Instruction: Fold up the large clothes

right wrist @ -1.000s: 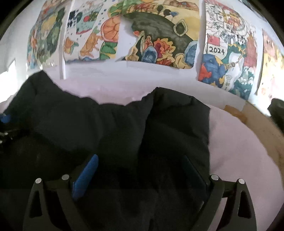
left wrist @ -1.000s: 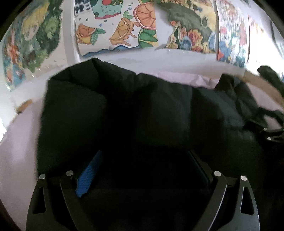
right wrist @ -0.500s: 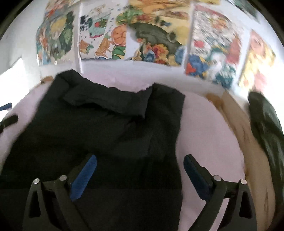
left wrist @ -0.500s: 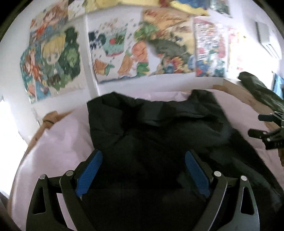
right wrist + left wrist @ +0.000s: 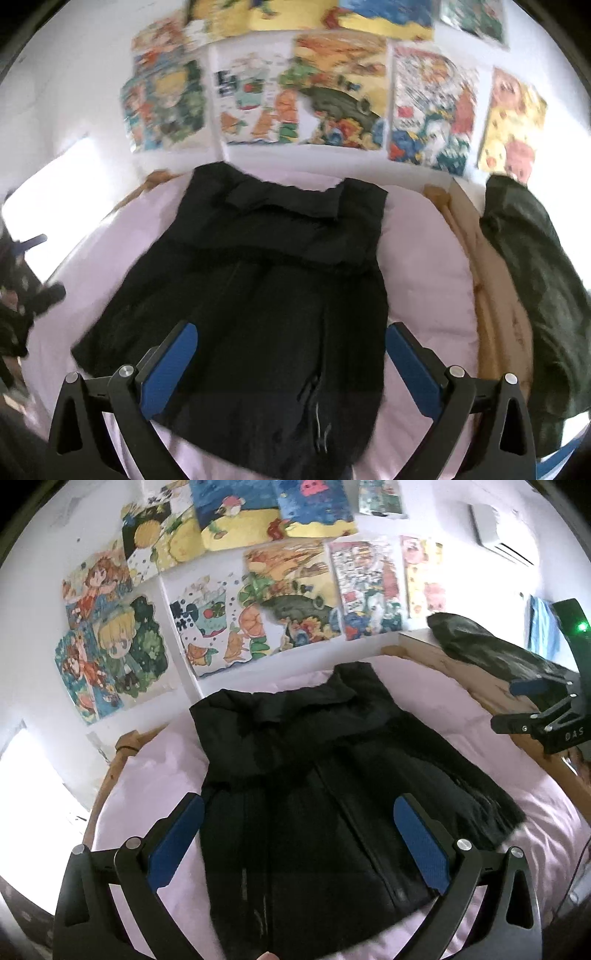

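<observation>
So, both hand-held grippers are empty right now. The left hand-held gripper point(image 5: 297, 834) and the right hand-held gripper point(image 5: 290, 356) have just been opening, jaws spread wide, nothing between the pads, both hanging above the black jacket point(image 5: 325, 794).

The jacket lies flat on the pink bed point(image 5: 147, 768), zipper side up, collar end toward the wall of posters point(image 5: 258, 602), hem end nearest me. The sleeves look tucked in across the upper part already, so I'd say the body fold is next.

How I'd do it: come down on the two hem corners, one gripper each, and pinch through every layer, not only the top one. This fabric looks puffy and slick, so a shallow bite will probably slip. Lift both corners evenly and carry them toward the collar, keeping the edges level so the fold lands square.

There's another dark garment point(image 5: 535, 295) beside the bed frame, off to the jacket's right. Steer clear of it.
</observation>
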Demonstrator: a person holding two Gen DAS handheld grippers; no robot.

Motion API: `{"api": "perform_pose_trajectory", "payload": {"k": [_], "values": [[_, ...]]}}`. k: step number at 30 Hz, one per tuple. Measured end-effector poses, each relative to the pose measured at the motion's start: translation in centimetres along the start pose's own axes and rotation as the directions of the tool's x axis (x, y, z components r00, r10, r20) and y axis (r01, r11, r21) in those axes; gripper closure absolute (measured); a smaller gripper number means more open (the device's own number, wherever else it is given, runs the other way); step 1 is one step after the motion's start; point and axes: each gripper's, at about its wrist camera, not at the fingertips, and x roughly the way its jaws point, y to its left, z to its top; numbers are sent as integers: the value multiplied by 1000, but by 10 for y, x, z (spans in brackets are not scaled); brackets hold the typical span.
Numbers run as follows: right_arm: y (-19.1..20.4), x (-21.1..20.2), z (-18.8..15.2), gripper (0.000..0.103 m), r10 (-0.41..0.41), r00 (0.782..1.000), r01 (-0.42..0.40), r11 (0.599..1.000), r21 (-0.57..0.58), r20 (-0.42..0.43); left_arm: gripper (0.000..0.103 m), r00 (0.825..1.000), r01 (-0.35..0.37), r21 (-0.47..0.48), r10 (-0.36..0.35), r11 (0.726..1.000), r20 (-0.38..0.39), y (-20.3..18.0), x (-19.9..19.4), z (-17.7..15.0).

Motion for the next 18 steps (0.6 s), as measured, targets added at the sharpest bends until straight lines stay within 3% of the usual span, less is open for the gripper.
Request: {"api": "perform_pose_trajectory", "payload": {"k": [9, 15, 18], "values": [[53, -15, -53, 0, 0, 1000, -3, 975, -220, -13, 2, 997, -30, 39, 33, 999, -75, -9, -24, -52], [69, -7, -78, 0, -27, 999, 11, 926, -377, -38, 2, 994, 7, 8, -6, 1000, -113, 10, -13, -86], [73, 5, -92, 0, -31, 997, -6, 898, -440, -76, 2, 991, -13, 63, 21, 998, -134, 16, -3, -105]]}}
